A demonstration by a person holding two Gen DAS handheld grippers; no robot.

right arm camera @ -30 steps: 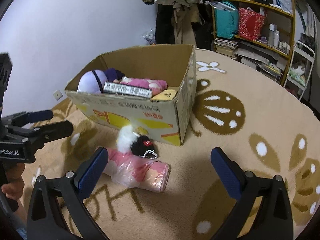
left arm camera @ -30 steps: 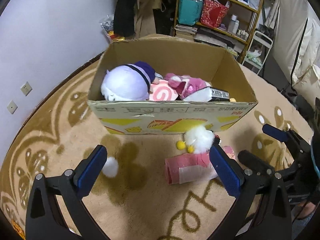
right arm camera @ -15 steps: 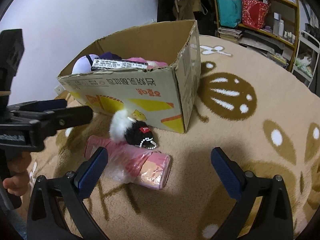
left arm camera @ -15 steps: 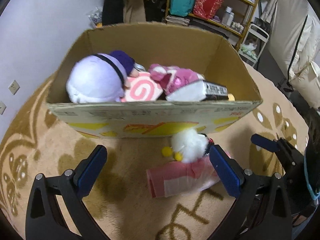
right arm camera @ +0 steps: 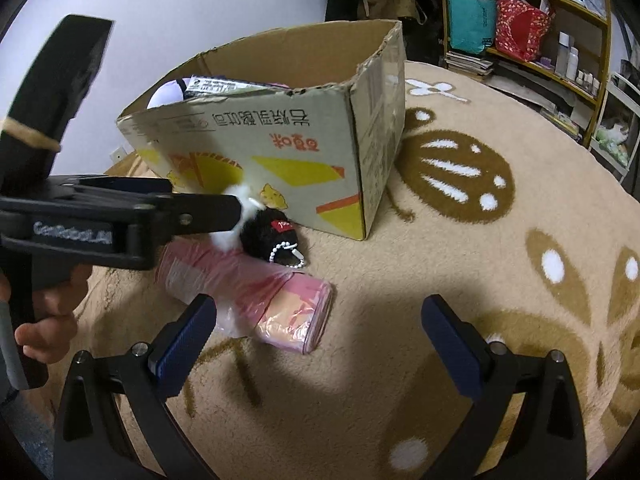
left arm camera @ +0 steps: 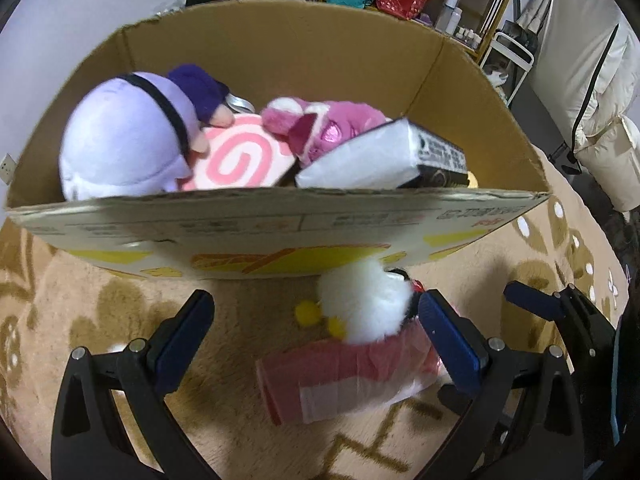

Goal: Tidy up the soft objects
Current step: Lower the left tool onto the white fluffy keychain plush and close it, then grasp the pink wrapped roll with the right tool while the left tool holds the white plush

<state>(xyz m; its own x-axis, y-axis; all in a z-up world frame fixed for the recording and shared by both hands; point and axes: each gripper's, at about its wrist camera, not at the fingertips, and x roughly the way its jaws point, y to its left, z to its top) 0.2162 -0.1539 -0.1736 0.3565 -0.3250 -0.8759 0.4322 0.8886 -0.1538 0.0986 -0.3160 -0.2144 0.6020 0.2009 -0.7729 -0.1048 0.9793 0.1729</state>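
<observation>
my left gripper [left arm camera: 314, 326] hangs low over the rug [left arm camera: 224, 420], jaws spread wide and holding nothing. far left in the box [left arm camera: 280, 216] lies a lilac plush [left arm camera: 120, 148], then a pink swirl cushion [left arm camera: 236, 160], a pink plush [left arm camera: 332, 124] and a white packet [left arm camera: 380, 156] leaning at the right end. the box is already well filled.

just in front of the box's near wall, on the rug, lies the fluffy toy [left arm camera: 366, 304], white one side and black the other, with yellow feet and a bead chain. it rests on top of a pink roll [left arm camera: 340, 376] wrapped in clear film. from the left wrist view my left gripper's right finger sits right beside the toy; whether it touches i cannot tell.

i judge the toy very light and squashy, so it will give under the pads. i would close across its round middle, not the fur tips or the chain, which would slip out. the roll looks soft too, but the film will be slick, so it wants a firm hold across its waist.

further right, my right gripper [right arm camera: 318, 346] is also wide apart and empty, near the roll's end, with bare rug beyond.
</observation>
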